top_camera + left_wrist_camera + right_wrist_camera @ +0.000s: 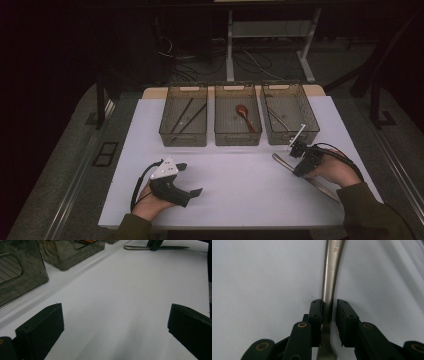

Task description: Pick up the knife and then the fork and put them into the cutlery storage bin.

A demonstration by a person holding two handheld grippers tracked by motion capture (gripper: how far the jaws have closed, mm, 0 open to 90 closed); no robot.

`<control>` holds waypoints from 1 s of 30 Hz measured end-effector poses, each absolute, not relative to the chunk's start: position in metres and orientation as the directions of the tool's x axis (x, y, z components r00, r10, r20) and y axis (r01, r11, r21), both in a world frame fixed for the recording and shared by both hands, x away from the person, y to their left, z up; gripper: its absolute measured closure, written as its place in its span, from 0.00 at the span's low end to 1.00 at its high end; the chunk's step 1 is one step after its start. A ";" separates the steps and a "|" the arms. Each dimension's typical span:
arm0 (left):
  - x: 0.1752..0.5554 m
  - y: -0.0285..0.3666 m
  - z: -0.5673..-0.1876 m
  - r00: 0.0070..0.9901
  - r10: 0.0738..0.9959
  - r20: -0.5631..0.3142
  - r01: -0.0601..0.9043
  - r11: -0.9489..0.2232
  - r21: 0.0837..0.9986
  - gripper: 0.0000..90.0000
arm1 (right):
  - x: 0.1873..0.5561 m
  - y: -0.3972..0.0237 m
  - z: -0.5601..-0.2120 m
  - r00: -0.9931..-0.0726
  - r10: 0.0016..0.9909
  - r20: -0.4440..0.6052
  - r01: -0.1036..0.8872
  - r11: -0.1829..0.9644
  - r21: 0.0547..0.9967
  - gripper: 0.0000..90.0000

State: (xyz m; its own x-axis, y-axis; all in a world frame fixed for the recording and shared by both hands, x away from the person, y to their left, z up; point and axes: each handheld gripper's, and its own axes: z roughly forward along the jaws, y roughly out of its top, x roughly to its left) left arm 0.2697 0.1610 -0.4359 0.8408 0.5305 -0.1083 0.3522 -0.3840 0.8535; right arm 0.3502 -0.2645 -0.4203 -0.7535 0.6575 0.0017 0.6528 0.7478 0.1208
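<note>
Right gripper (329, 308) down on the white table (240, 190), jaws straddling the steel utensil's handle (331, 270), narrow gap on one side; left gripper (115, 322) wide open, empty.

One mark found: small reddish stamped characters on the metal utensil handle (329, 277), near the top edge of the right gripper view. Too small and blurred to read, can't tell if letters or digits. No legible label or brand on the trays (183, 121) or the white worktop (240, 190).
</note>
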 end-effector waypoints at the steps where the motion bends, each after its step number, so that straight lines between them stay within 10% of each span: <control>1: 0.270 0.161 -0.436 0.841 0.531 -0.108 0.352 -0.384 0.854 0.00 | 0.351 -0.264 -0.421 -0.764 0.645 -0.010 0.640 0.759 0.118 0.81; 12: 0.269 0.162 -0.436 0.841 0.530 -0.106 0.349 -0.384 0.855 0.00 | 0.351 -0.258 -0.420 -0.742 0.671 -0.018 0.667 0.740 0.082 0.87; 30: 0.269 0.163 -0.435 0.842 0.530 -0.102 0.347 -0.387 0.854 0.00 | 0.349 -0.285 -0.397 -0.692 0.721 0.037 0.697 0.655 0.292 0.88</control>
